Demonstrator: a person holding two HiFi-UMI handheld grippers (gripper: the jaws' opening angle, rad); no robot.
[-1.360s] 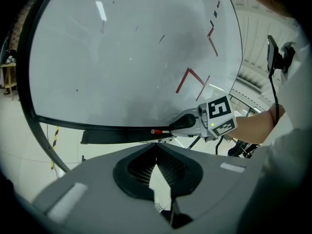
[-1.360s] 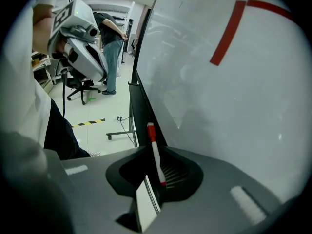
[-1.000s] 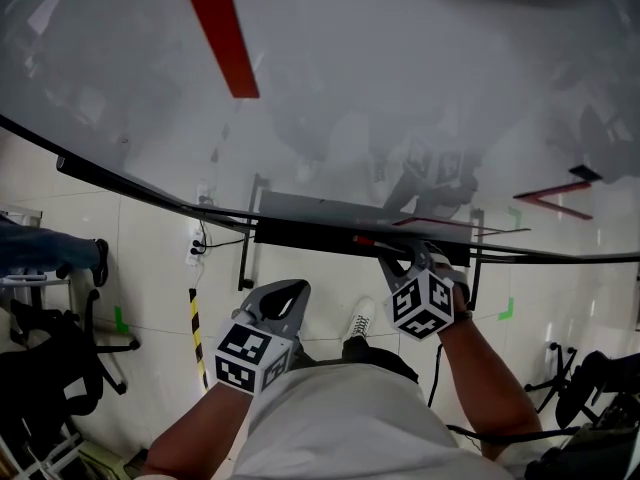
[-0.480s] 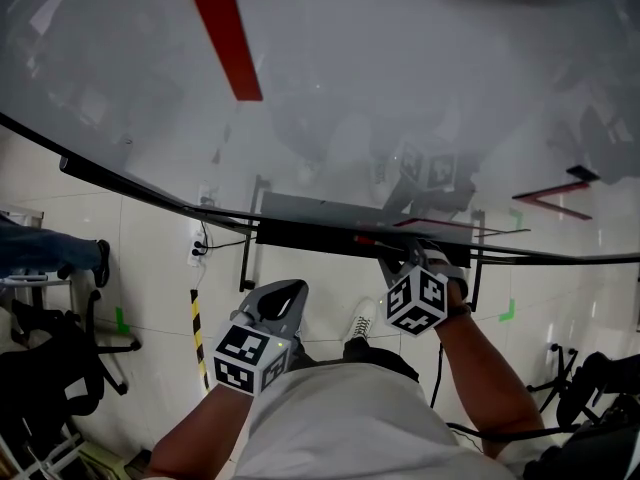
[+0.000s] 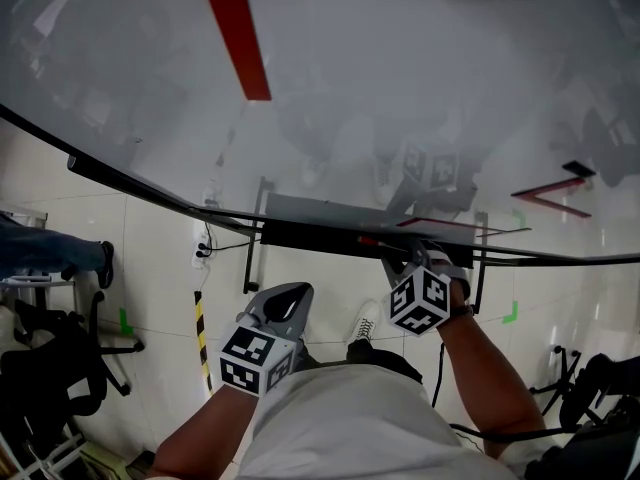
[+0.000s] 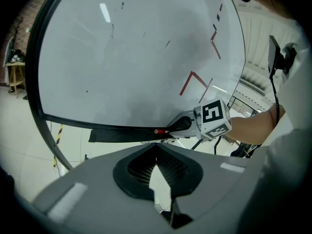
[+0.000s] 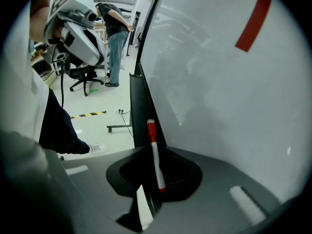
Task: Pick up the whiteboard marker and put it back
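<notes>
Whiteboard marker (image 7: 155, 155) stays pinched in your right gripper (image 5: 408, 260), red cap at the black tray (image 5: 300, 234). Over 1 s it barely shifted, so lifting looks unstarted. Your left gripper (image 5: 284, 300) hangs empty, jaws pressed together.

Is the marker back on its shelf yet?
Not quite. Grabbing looks done: the right gripper is shut on the whiteboard marker. Right now the marker lies along the tray under the whiteboard, gripped. Probably left to do: let go and pull away. The left gripper hangs shut and empty.
</notes>
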